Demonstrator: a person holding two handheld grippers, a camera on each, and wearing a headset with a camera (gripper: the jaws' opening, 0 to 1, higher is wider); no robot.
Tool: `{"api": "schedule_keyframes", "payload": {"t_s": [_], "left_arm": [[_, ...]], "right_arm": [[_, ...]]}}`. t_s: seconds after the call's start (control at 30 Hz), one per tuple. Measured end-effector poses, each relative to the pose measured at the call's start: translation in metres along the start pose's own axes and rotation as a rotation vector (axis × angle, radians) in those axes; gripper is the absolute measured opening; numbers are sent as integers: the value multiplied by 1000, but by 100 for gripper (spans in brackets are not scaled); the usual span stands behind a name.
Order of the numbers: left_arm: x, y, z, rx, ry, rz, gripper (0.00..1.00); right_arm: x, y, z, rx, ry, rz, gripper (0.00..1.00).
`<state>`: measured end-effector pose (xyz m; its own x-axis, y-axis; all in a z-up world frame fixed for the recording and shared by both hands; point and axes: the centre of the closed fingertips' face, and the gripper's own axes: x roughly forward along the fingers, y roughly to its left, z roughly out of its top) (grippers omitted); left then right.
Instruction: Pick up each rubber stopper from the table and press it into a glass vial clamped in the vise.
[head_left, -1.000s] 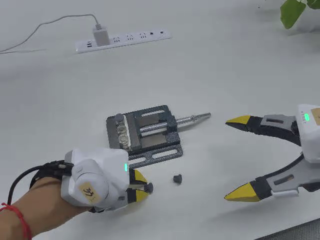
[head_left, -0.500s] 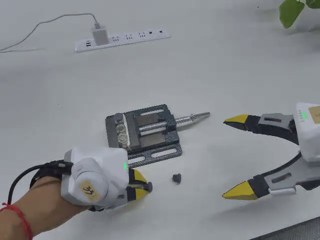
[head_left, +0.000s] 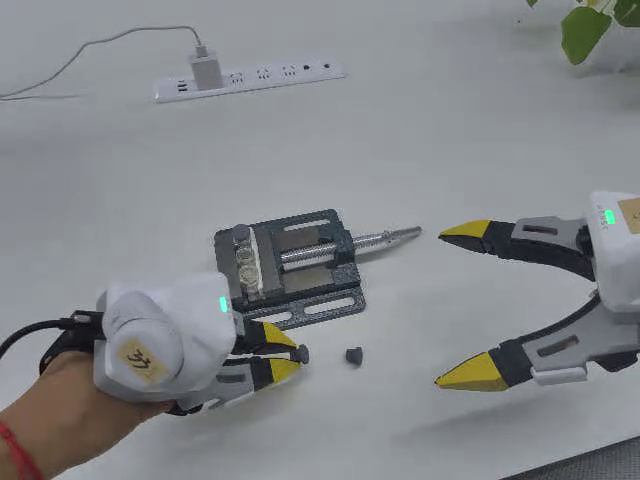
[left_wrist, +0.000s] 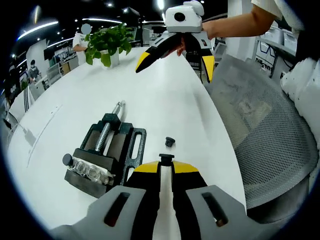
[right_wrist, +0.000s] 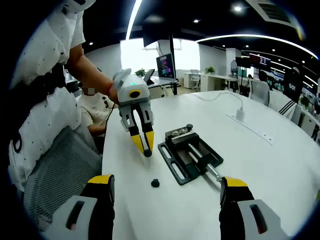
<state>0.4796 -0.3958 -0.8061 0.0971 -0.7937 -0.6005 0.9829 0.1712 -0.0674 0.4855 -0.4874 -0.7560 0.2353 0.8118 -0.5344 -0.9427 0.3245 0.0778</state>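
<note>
White tabletop (head_left: 450, 130) spreads wide around a dark grey metal bench vise (head_left: 300, 262), whose screw handle points off toward my right side. A row of clear glass vials (head_left: 244, 268) is clamped upright in the vise. At the far end of that row sits a dark round cap (head_left: 240, 233). It looks like a stopper already seated, though it is too small for me to be sure.

I hold my left gripper (head_left: 283, 358) just in front of the vise, on my side of it. Its yellow-tipped jaws are pinched together on a small black rubber stopper (head_left: 301, 354), which pokes out from the very tips. In the left gripper view the vise lies ahead and to the left of this stopper, apart from it. I cannot tell whether the tips touch the table.

A second small black rubber stopper (head_left: 353, 355) lies loose on the table, just in front of the vise's near right corner. It is beside the held one but apart from my left gripper.

My right gripper (head_left: 443, 306) is well to the right of the vise, jaws spread wide with nothing between them. The end of the vise's screw handle is near its upper jaw, not touching.

Beyond the vise lies a white power strip (head_left: 250, 80) with a white plug (head_left: 204, 68) in it. Far right of the vise are some green plant leaves (head_left: 585, 25).
</note>
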Motion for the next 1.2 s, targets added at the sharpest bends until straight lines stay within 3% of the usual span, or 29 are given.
{"api": "schedule_keyframes", "payload": {"t_s": [0.17, 0.3, 0.33, 0.37, 0.57, 0.87, 1.2], "left_arm": [[-16, 1, 29, -76, -104, 32, 4], [-28, 1, 51, -117, -181, 48, 4], [-33, 1, 58, -130, -204, 54, 4], [-35, 1, 61, -137, -216, 55, 4], [-50, -3, 84, -172, -282, 65, 4], [-65, -9, 100, -187, -338, 79, 4], [-72, -12, 105, -188, -373, 84, 4]], "right_arm": [[2, 4, 34, 3, -43, 35, 79], [5, 10, 58, -7, -41, 82, 71], [6, 12, 62, 0, -15, 103, 67], [7, 14, 63, 9, 7, 122, 63], [14, 26, 93, -48, -2, 215, 46], [25, 42, 108, -102, 89, 328, 23], [31, 51, 109, -145, 141, 386, 12]]}}
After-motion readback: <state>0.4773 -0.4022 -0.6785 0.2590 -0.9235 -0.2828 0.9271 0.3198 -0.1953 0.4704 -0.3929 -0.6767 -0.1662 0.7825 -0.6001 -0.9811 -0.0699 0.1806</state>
